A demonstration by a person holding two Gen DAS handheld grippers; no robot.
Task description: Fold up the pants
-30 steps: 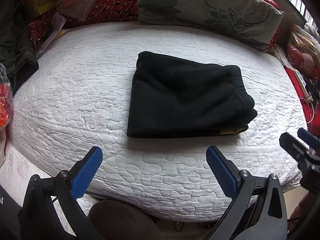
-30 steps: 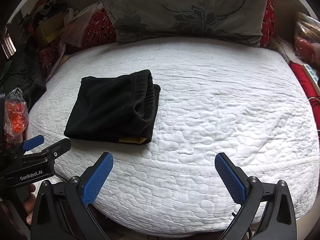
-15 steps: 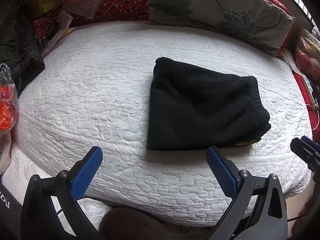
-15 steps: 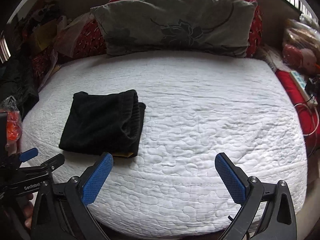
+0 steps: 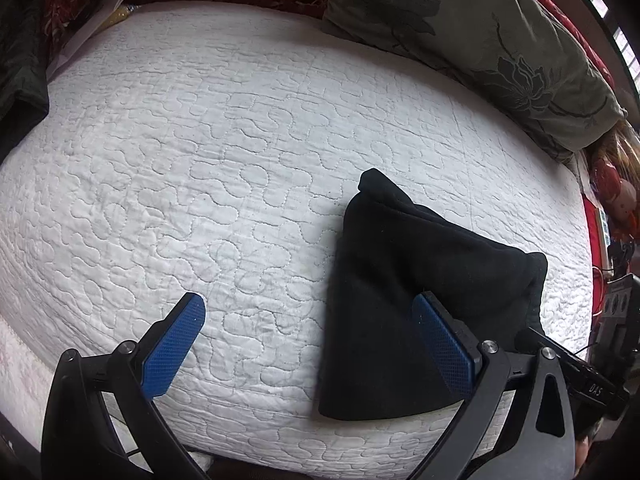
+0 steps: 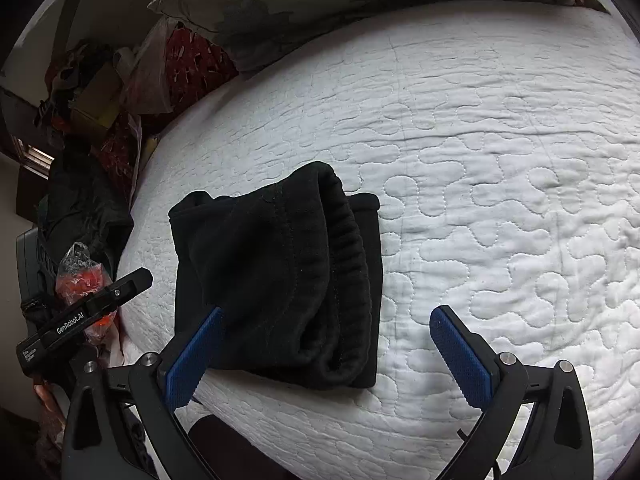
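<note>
Left wrist view: the left gripper is held with its blue pads spread wide and nothing between them, above the near edge of a white quilted mattress. The folded black pants are seen lying flat on the mattress near that edge, to the right of the gap; the right-hand pad stands in front of the fabric, and contact cannot be judged. A grey floral pillow is propped along the far side of the mattress, at upper right. Right wrist view: an orange item in clear wrap is seen at far left, off the mattress. The pants are shown as a compact bundle with the ribbed waistband uppermost, on the left part of the mattress. The right gripper is likewise held spread and empty, its left pad overlapping the near edge of the pants in the view.
</note>
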